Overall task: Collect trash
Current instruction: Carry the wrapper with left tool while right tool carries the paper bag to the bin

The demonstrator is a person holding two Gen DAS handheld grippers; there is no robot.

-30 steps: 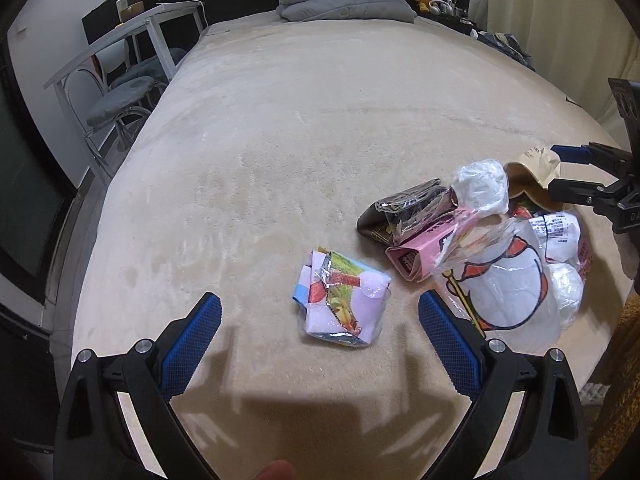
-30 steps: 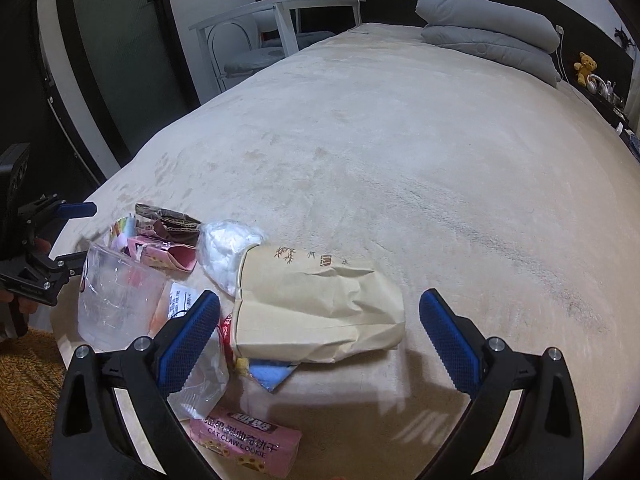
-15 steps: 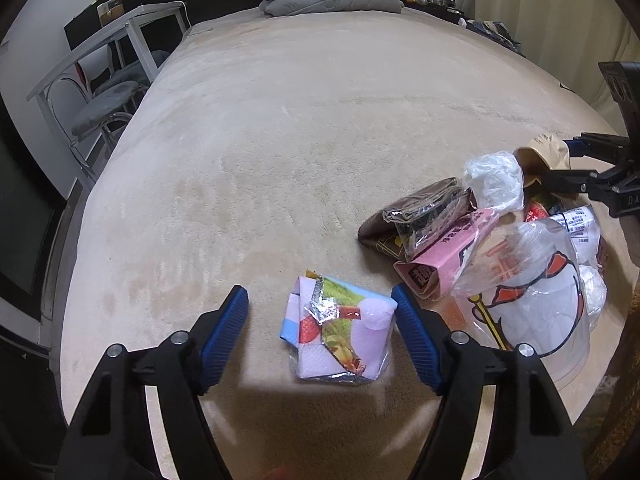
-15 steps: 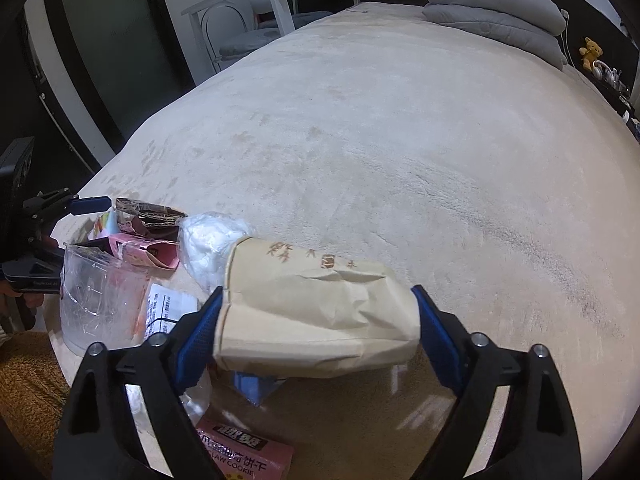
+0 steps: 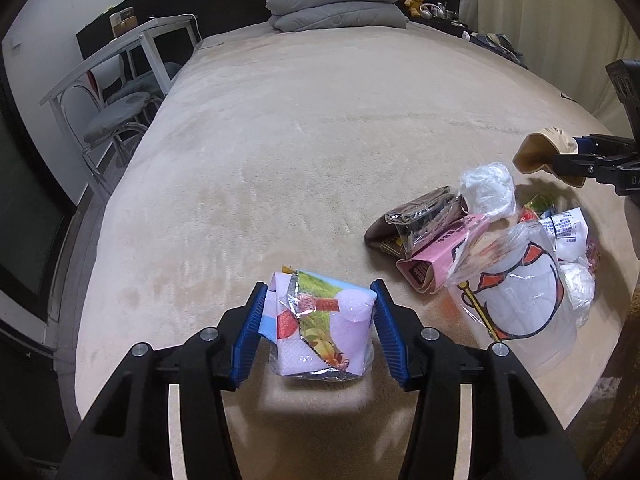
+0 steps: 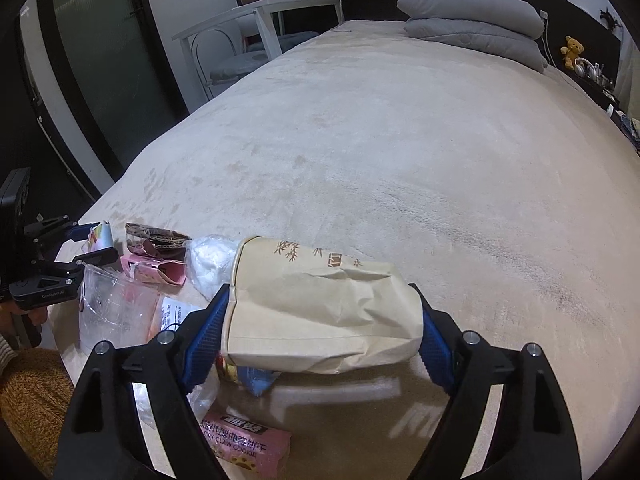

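Observation:
My left gripper (image 5: pixel 318 332) is shut on a colourful folded snack wrapper (image 5: pixel 320 330) and holds it just above the beige bed cover (image 5: pixel 320 140). My right gripper (image 6: pixel 324 330) is shut on a brown paper bag (image 6: pixel 320 308), lifted off the bed. The bag also shows in the left wrist view (image 5: pixel 538 150). A trash pile lies between them: a clear plastic bag with a red print (image 5: pixel 520 308), a pink box (image 5: pixel 440 248), a brown wrapper (image 5: pixel 416 216) and a white crumpled plastic bag (image 5: pixel 486 188).
A pink cookie packet (image 6: pixel 244 444) and a blue wrapper (image 6: pixel 256 378) lie under the paper bag. Grey pillows (image 5: pixel 336 4) lie at the far end of the bed. A white table and chairs (image 5: pixel 124 80) stand at its left side.
Both grippers have closed from open: the left one onto the colourful wrapper, the right one onto the paper bag. Both items now hang slightly above the bed.

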